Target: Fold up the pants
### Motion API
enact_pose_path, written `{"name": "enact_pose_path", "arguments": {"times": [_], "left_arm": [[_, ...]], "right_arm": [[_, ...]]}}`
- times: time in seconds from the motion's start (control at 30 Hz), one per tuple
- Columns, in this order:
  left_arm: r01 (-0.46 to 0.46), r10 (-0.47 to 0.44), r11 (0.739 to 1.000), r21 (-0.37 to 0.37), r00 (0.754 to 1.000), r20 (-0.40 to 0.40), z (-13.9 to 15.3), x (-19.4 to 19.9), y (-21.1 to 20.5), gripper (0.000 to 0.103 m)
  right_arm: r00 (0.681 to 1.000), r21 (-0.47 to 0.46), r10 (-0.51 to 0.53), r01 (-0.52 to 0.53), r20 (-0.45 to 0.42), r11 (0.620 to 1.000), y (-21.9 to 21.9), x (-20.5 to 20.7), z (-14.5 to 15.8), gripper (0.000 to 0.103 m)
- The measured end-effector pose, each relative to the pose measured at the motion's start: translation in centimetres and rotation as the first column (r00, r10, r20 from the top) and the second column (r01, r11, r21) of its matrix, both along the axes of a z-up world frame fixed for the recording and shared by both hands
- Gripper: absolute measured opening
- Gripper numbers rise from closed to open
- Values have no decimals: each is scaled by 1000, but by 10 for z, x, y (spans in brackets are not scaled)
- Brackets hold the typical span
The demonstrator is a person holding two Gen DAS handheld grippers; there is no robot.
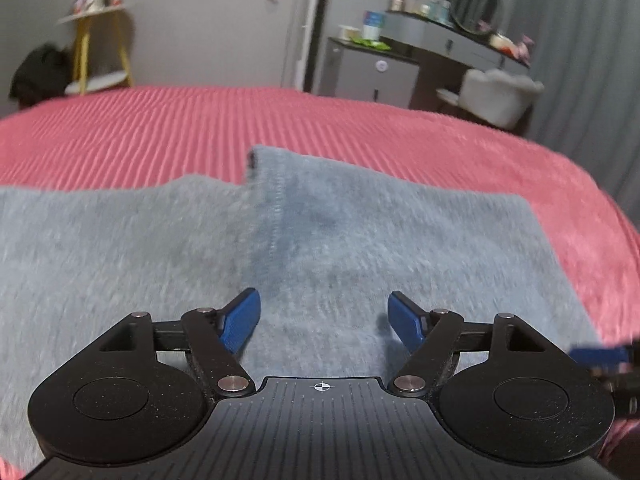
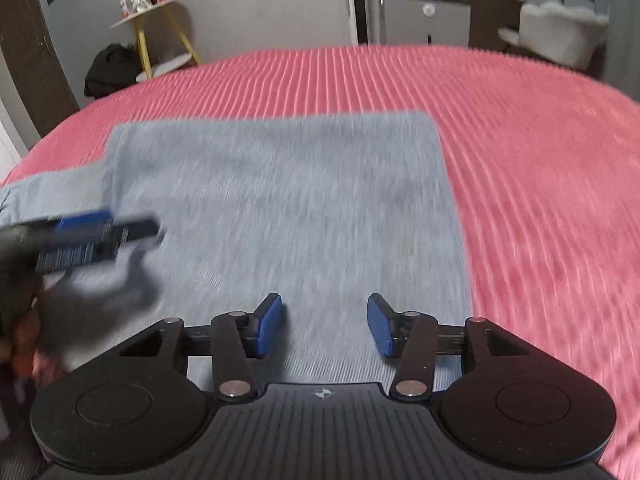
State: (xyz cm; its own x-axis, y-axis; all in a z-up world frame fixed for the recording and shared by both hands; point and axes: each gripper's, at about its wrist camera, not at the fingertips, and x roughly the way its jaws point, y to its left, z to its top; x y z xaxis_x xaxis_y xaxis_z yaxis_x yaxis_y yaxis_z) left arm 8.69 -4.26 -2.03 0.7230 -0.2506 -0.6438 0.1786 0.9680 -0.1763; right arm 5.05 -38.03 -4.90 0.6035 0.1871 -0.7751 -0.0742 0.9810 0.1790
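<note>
Grey-blue fleece pants (image 1: 320, 240) lie folded flat on the pink ribbed bedspread (image 1: 160, 132). A stitched seam runs down their middle in the left wrist view. My left gripper (image 1: 324, 320) hovers over the near part of the pants, open, with nothing between its blue pads. In the right wrist view the pants (image 2: 300, 200) form a flat rectangle. My right gripper (image 2: 324, 326) stands open above their near edge, holding nothing. The left gripper (image 2: 88, 240) shows blurred at the left of that view. A blue finger of the right gripper (image 1: 600, 356) pokes in at the right edge of the left wrist view.
Beyond the bed stand a yellow-legged side table (image 1: 100, 40), a dark bag (image 1: 40, 68) on the floor, a grey cabinet (image 1: 372, 72), a dressing table with a round mirror (image 1: 474, 2) and a pale chair (image 1: 500, 92). Bare bedspread (image 2: 540, 200) stretches to the right of the pants.
</note>
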Motion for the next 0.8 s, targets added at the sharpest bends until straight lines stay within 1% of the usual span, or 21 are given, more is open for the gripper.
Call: {"name": "enact_pose_path", "arguments": {"times": [0.07,0.1,0.17,0.2,0.27,0.37,0.43,0.67,0.8], "left_arm": [[-26,26,1000,-3,1000,-15,1,-1,6,78],[-58,58,998,15,998,-27,2,-3,7,84],[-103,105,994,28,991,-81,-1,-5,15,84],[-119,120,993,15,987,-111,-4,-6,19,84],[-145,144,989,1,983,-115,-3,-9,24,84],[-186,187,982,23,975,-116,-3,-13,30,84],[-201,202,979,24,970,-135,-5,-14,32,84],[-220,222,975,31,966,-133,-5,-22,37,85],[-229,231,973,29,963,-136,-4,-21,37,86]], "right_arm": [[1000,18,-9,10,-19,1000,0,-6,1,56],[1000,22,-6,6,-21,1000,-1,-6,0,59],[1000,31,15,-15,-19,999,0,-5,-4,68],[1000,35,17,-16,-21,999,0,-4,-6,70],[1000,38,15,-14,-28,999,5,0,-7,74],[999,20,21,-20,-26,1000,9,-2,-7,76],[999,0,25,-25,-23,1000,12,-4,-6,76],[999,-31,25,-26,-20,999,14,-6,-6,77],[1000,-34,22,-22,-22,999,15,-3,-7,77]]}}
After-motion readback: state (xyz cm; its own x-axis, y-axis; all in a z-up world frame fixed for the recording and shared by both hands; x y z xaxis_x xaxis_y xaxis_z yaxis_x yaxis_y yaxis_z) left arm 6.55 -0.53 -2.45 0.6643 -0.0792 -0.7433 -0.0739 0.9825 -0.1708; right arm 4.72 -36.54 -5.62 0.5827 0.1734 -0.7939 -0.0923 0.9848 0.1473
